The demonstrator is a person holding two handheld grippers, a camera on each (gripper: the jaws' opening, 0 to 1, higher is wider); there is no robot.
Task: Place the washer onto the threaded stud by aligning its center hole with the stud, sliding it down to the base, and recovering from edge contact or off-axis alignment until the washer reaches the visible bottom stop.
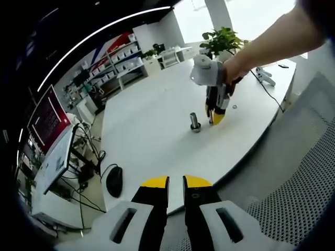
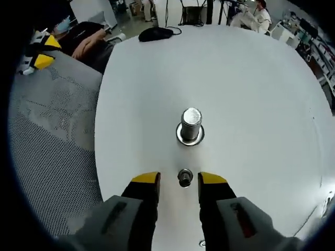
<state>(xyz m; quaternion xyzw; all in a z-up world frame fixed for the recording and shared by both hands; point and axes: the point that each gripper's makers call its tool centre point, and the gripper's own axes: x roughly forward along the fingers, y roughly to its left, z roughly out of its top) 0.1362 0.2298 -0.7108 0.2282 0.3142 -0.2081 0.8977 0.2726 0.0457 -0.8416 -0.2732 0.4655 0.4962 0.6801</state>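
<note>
A short metal threaded stud (image 2: pixel 191 125) stands upright on its round base in the middle of the white table (image 2: pixel 251 94). Just in front of it a small metal washer (image 2: pixel 185 178) rests on the table. My right gripper (image 2: pixel 179 180) is open, with one yellow-tipped jaw on each side of the washer and a gap to each. In the left gripper view the right gripper (image 1: pixel 214 118) points down at the table right beside the stud (image 1: pixel 195 123), held by a hand. My left gripper (image 1: pixel 176 182) hangs back past the table's edge, jaws close together with nothing between them.
A black mouse (image 1: pixel 114 180) and cables lie near the table's left end, beside a monitor (image 1: pixel 49 123). Grey mesh chairs (image 1: pixel 309 172) stand along the table's edge. A potted plant (image 1: pixel 222 39) stands at the far side. Another small ring (image 2: pixel 202 243) lies under my right gripper.
</note>
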